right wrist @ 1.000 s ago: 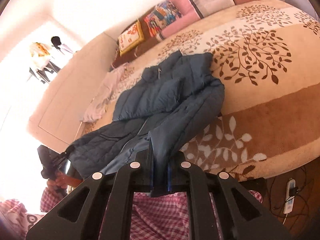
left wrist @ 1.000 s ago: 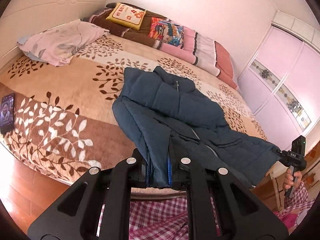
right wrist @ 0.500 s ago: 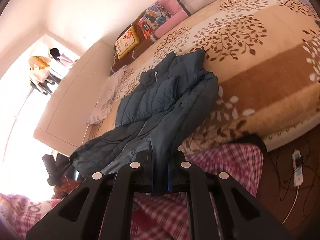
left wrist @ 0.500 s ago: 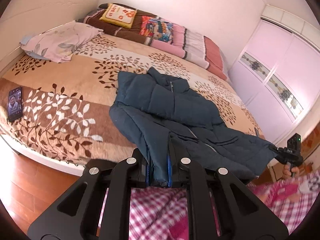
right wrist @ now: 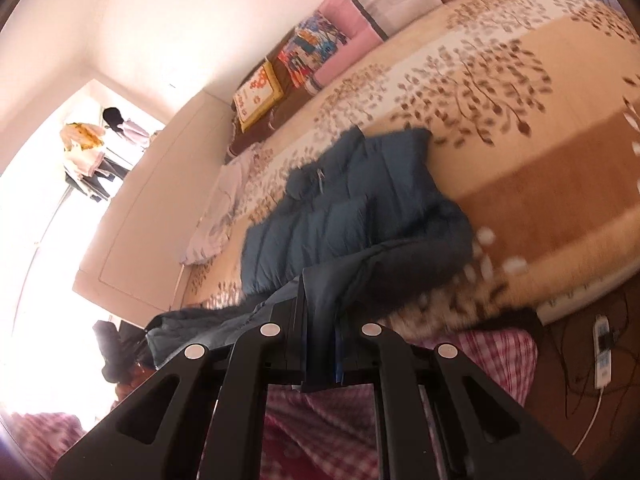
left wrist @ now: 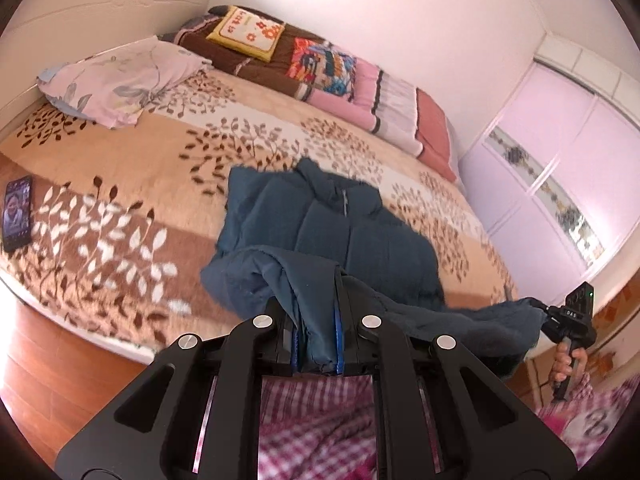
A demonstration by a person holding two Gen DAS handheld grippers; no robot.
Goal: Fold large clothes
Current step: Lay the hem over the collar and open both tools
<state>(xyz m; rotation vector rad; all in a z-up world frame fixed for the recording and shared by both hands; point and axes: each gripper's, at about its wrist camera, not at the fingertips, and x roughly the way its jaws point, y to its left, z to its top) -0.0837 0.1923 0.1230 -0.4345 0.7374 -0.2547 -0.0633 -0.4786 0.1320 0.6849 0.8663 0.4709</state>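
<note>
A dark blue puffer jacket (left wrist: 344, 228) lies on the bed with its collar and zipper toward the pillows. Its lower hem is lifted off the bed edge. My left gripper (left wrist: 316, 344) is shut on one hem corner. My right gripper (right wrist: 320, 356) is shut on the other hem corner; it also shows in the left wrist view (left wrist: 572, 320), held in a hand at the far right. The jacket in the right wrist view (right wrist: 352, 208) folds over itself near the bed edge.
The bed has a tan leaf-patterned blanket (left wrist: 120, 200). A phone (left wrist: 17, 212) lies near its left edge. A pink pillow (left wrist: 120, 80) and folded quilts (left wrist: 320, 68) sit at the back. A wardrobe (left wrist: 560, 160) stands right. A power strip (right wrist: 602, 356) lies on the floor.
Both grippers have lifted the hem and moved it forward over the jacket. The lower part now bunches and folds toward the collar. Both stay shut on the fabric.
</note>
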